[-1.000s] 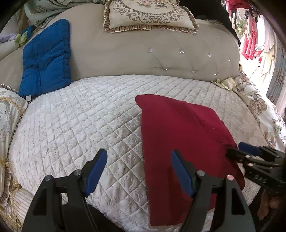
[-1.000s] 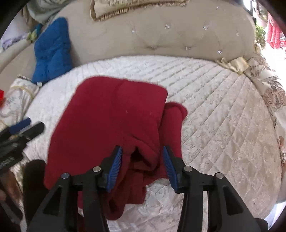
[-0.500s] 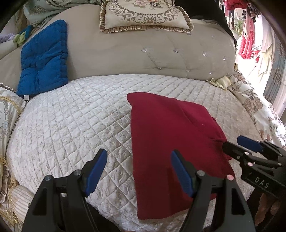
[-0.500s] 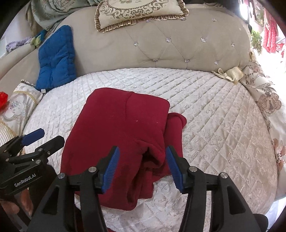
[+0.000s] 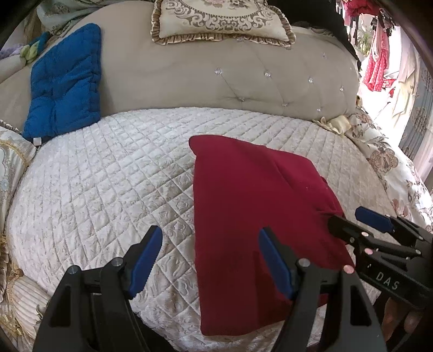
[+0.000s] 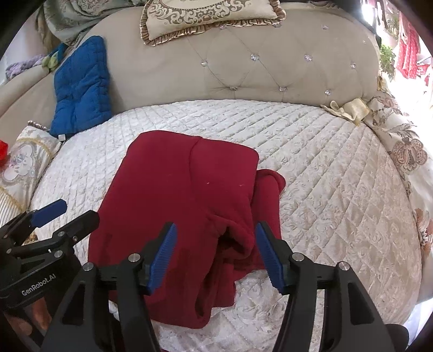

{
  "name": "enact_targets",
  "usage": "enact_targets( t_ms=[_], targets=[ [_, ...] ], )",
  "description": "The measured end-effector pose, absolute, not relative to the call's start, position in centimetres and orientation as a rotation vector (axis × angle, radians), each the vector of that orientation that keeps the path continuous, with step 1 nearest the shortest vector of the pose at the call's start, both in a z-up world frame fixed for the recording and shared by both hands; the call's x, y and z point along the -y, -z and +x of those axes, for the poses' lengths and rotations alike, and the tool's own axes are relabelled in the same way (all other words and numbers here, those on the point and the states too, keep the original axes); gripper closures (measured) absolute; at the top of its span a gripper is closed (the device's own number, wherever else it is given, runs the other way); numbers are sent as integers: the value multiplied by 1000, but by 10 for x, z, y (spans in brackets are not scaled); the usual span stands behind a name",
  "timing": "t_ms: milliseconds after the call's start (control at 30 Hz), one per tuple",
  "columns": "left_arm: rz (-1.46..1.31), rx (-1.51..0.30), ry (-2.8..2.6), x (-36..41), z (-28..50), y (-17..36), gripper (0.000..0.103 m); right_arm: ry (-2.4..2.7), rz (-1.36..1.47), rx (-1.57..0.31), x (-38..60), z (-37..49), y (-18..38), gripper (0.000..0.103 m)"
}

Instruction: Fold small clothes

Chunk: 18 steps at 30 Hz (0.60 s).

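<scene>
And here's the red garment (image 6: 186,189), lying folded on the white quilted bedspread (image 5: 108,176), towards the near edge of the round bed; its far side sits flat and square, while on the right a rolled, bunched portion (image 6: 268,195) sticks out from under the top layer, and the near hem is rumpled and loose.

The right gripper (image 6: 215,251) hovers over that bunched near-right part, jaws spread wide, blue pads (image 6: 162,254) on either side of the cloth with nothing pinched between them; seen from the left wrist view it (image 5: 349,224) comes in from the right, its tips right at the garment's right edge, though whether they touch the cloth I cannot tell.

The left gripper (image 5: 209,260) is wide open too, holding nothing; one finger sits over bare quilt, the other over the garment's near left part; from the right wrist view it (image 6: 67,214) waits just beside the garment's left edge.

Behind it all, the tufted beige headboard (image 6: 243,70); a blue cushion (image 5: 65,84) leaning against it on the left; a gold patterned pillow (image 5: 222,21) perched on top.
</scene>
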<state>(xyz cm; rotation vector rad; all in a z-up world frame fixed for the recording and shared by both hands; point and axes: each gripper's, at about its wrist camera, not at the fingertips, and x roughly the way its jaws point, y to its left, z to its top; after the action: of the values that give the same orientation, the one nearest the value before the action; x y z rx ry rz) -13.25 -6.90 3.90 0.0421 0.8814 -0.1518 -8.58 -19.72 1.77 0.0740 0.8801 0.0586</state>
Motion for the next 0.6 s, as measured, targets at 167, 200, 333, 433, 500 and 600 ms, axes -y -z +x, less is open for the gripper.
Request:
enact_targets(
  t_ms=[167, 200, 333, 433, 500, 600],
  targets=[
    [34, -886, 153, 70, -132, -37, 18, -58, 85, -881, 200, -84, -17, 51],
    [32, -884, 154, 70, -132, -38, 18, -62, 86, -883, 200, -83, -16, 51],
    [40, -883, 154, 71, -131, -37, 17, -62, 77, -885, 199, -82, -16, 51],
    [37, -887, 153, 71, -131, -37, 17, -61, 80, -887, 199, -82, -16, 51],
    [36, -890, 152, 70, -130, -35, 17, -61, 78, -888, 200, -81, -16, 51],
    [36, -890, 150, 70, -130, -35, 17, -58, 81, -889, 200, -81, -16, 51]
  ],
)
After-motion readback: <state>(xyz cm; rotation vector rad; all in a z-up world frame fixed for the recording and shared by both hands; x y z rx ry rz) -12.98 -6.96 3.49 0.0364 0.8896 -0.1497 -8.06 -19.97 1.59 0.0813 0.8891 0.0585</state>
